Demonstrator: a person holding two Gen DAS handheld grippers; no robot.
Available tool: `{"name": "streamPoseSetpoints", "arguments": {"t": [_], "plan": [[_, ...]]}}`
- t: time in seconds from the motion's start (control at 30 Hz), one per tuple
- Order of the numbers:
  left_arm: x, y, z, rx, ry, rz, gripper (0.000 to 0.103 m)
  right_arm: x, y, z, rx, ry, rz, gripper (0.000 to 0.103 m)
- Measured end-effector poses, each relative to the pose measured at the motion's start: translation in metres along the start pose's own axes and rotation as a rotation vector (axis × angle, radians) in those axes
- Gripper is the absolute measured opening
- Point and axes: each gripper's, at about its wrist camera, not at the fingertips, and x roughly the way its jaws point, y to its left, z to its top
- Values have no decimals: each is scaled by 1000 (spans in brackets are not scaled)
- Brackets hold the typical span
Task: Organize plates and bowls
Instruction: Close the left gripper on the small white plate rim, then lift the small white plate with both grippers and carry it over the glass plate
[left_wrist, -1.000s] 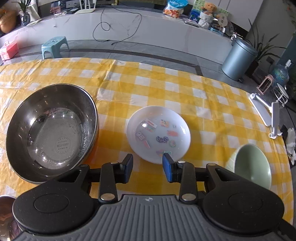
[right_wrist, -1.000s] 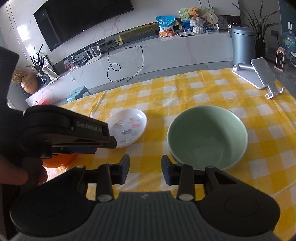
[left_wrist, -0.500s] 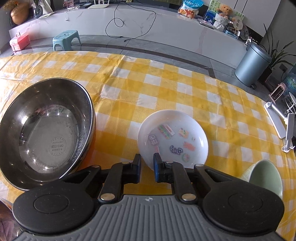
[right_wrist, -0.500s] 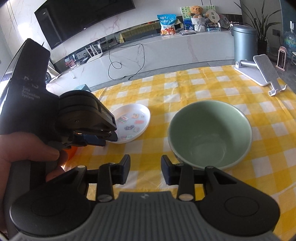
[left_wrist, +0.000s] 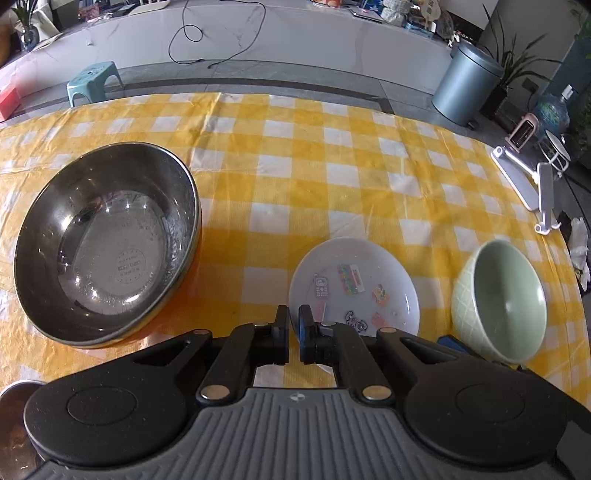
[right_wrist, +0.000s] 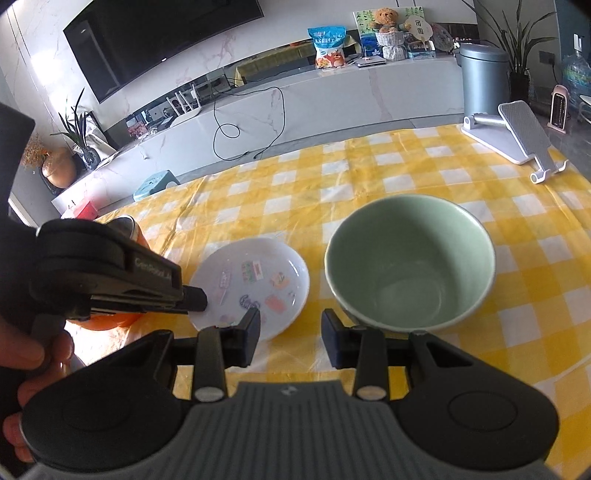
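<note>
- just ahead of the left gripper (left_wrist: 294, 334), and a little to its right, lies the white plate (left_wrist: 354, 284); the jaws have just been closing and now stand almost together at the plate's near-left rim.
- from the right wrist view the left gripper's (right_wrist: 192, 300) tips sit right at that rim, which looks pinched between them, so i judge this a thin edge grip meant for lifting the plate.
- the plate is shallow, glossy white, with small coloured stickers scattered across its well; it rests flat on the yellow checked tablecloth (left_wrist: 314, 177).
- the right gripper (right_wrist: 290, 334) hangs with its jaws apart and nothing between them, the green bowl (right_wrist: 410, 262) just ahead and slightly right of its tips, likely waiting its turn.
- the green bowl is upright and empty, pale glazed green inside, with a criss-cross pattern on its outer wall.
- well to the left of the left gripper stands the steel bowl (left_wrist: 107, 243), big and empty, mirror-like inside; it looks a likely place to gather things.
</note>
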Motion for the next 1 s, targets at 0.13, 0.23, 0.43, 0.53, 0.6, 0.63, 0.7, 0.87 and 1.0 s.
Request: {"name": "streamPoseSetpoints", "arguments": {"t": [0.13, 0.23, 0.43, 0.53, 0.6, 0.63, 0.7, 0.87, 1.0], "plan": [[-3, -6, -8, 67, 15, -5, 5, 4, 0, -1, -4, 21, -12, 35], [-5, -11, -11, 116, 10, 9, 5, 8, -1, -3, -8, 38, -39, 28], [-3, -19, -15, 171, 8, 13, 6, 10, 0, -6, -26, 42, -62, 19], [-2, -20, -17, 170, 6, 14, 6, 10, -1, -7, -33, 37, -79, 6], [-2, -18, -18, 161, 9, 7, 6, 10, -4, -6, -12, 35, -70, 3], [-2, -18, -18, 159, 11, 5, 6, 10, -5, -6, -3, 37, -66, 2], [-2, -17, -19, 160, 11, 3, 6, 7, -6, -5, 0, 37, -63, 1], [-11, -15, -23, 158, 4, -8, 6, -2, -4, -6, -2, 31, -61, 1], [-26, -17, -30, 159, -15, -22, 6, -17, -8, -7, 20, 12, -42, 0]]}}
